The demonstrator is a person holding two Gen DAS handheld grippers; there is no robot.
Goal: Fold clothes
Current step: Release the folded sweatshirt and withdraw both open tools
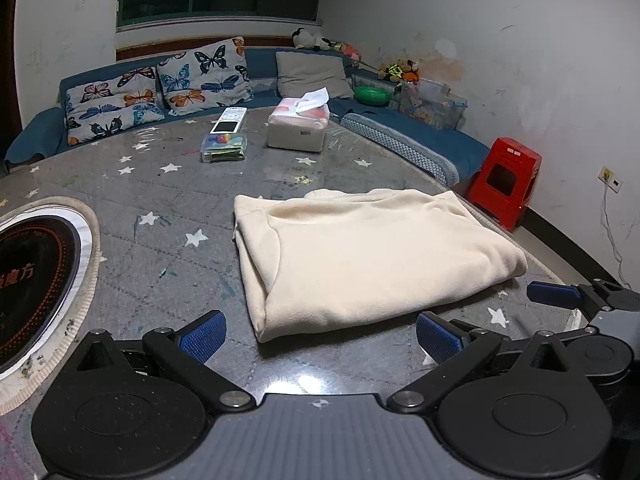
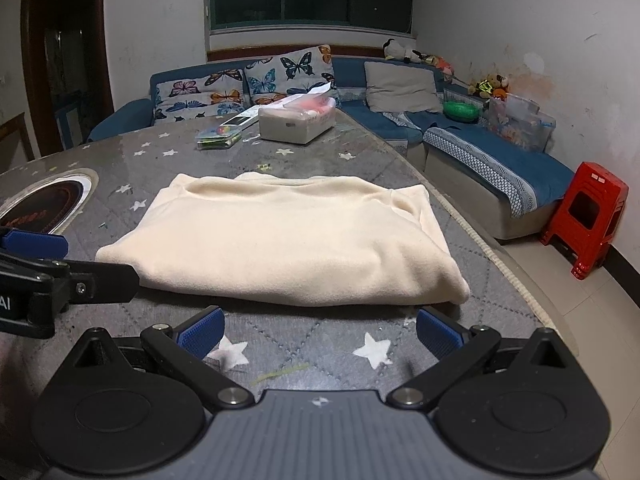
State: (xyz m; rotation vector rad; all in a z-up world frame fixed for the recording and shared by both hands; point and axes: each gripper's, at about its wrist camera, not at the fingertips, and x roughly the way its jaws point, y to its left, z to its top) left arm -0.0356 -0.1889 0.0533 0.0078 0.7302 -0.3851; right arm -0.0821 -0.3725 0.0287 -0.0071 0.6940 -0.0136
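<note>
A cream fleece garment (image 1: 360, 256) lies folded into a thick rectangle on the grey star-print table (image 1: 160, 200); the right wrist view shows the same garment (image 2: 288, 236) from its long side. My left gripper (image 1: 320, 338) is open just short of the garment's near corner, with nothing between its blue pads. My right gripper (image 2: 318, 332) is open too, a little back from the garment's near edge and empty. The right gripper's fingers (image 1: 556, 295) show at the right edge of the left wrist view. The left gripper's fingers (image 2: 36, 243) show at the left of the right wrist view, beside the garment's left corner.
A round cooktop (image 1: 28, 280) is set into the table at the left. At the far side stand a tissue box (image 1: 298, 124), a remote (image 1: 229, 120) and a small clear box (image 1: 224, 148). A blue sofa (image 2: 480, 156) and a red stool (image 2: 584, 220) are beyond the table's right edge.
</note>
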